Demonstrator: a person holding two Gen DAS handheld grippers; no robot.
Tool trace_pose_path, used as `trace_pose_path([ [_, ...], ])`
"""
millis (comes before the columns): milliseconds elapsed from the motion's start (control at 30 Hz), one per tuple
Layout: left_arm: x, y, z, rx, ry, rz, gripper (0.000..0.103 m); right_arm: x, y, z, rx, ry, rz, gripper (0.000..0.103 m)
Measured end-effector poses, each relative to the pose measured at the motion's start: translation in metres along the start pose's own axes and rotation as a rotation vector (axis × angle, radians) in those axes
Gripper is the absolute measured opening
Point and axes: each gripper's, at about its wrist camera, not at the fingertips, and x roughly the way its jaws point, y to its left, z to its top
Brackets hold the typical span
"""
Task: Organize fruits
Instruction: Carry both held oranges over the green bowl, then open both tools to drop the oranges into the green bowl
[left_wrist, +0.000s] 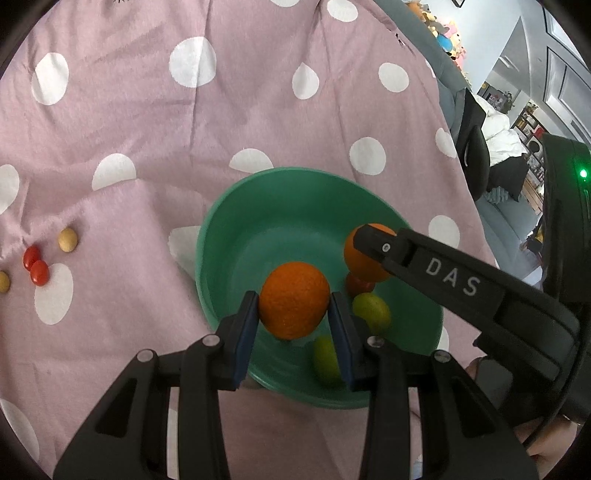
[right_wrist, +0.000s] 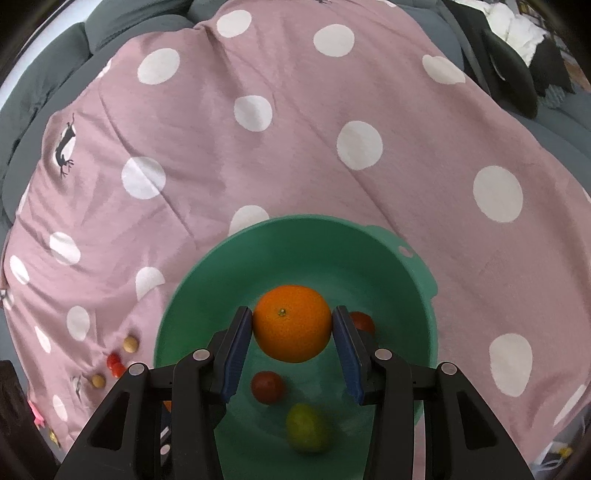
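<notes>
A green bowl sits on a pink polka-dot blanket; the bowl also shows in the right wrist view. My left gripper is shut on an orange and holds it over the bowl. My right gripper is shut on a second orange above the bowl; it reaches in from the right in the left wrist view. Inside the bowl lie green fruits and small red fruits.
Two small red fruits and two tan ones lie on the blanket left of the bowl; they also show in the right wrist view. Grey sofa cushions border the blanket. A room with furniture lies at right.
</notes>
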Motion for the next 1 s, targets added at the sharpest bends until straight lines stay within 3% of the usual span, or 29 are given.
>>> trace_pose_path([
  [1000, 0.0070, -0.0027, -0.0027, 0.008, 0.017, -0.013, 0.038, 0.0084, -0.0051, -0.0044, 0.007, 0.037, -0.028, 0.045],
])
